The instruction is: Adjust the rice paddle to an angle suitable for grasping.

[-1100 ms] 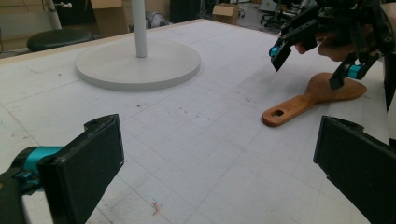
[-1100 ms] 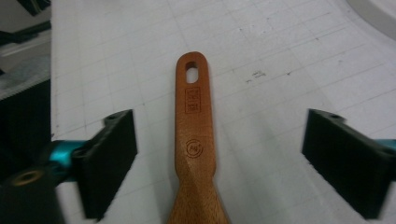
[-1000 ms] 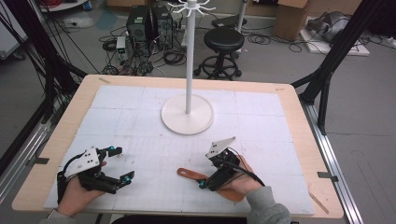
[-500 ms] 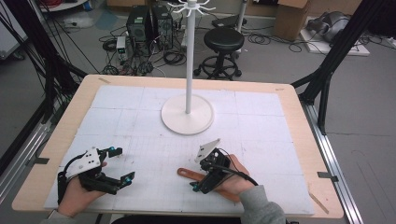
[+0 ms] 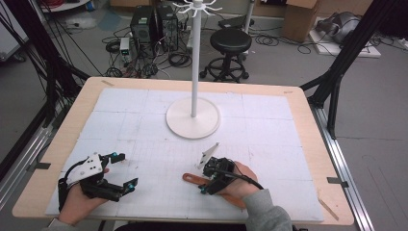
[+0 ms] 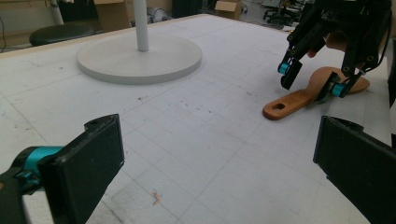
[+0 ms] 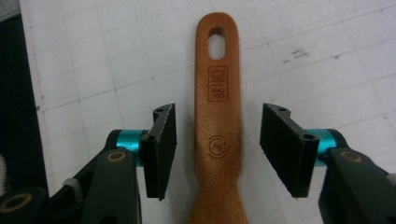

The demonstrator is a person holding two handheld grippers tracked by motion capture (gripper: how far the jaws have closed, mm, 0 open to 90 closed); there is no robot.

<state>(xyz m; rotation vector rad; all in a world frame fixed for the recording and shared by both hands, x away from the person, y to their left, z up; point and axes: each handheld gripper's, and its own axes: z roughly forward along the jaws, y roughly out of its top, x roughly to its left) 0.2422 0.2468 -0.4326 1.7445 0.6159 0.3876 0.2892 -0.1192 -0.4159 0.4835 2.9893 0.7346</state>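
Note:
A wooden spatula (image 7: 218, 112) lies flat on the white gridded mat (image 5: 144, 144), its handle with a hanging hole pointing left in the high view (image 5: 191, 178). My right gripper (image 7: 218, 144) points down over it, a pad on either side of the handle. Its jaws have just been closing, but gaps still show between the pads (image 7: 161, 140) and the wood, so it is open. The left gripper view shows the right gripper (image 6: 309, 84) above the spatula (image 6: 289, 100). My left gripper (image 5: 126, 169) rests at the front left, wide open (image 6: 219, 158) and holding nothing.
A white stand with hooks at its top rises from a round base (image 5: 192, 118) at the middle back of the mat. The wooden table edge (image 5: 308, 144) runs around the mat. A stool (image 5: 231, 41), computers and cables sit on the floor beyond.
My right gripper has shifted a little left over the spatula handle and its jaws have narrowed around it. The left gripper has stayed still.

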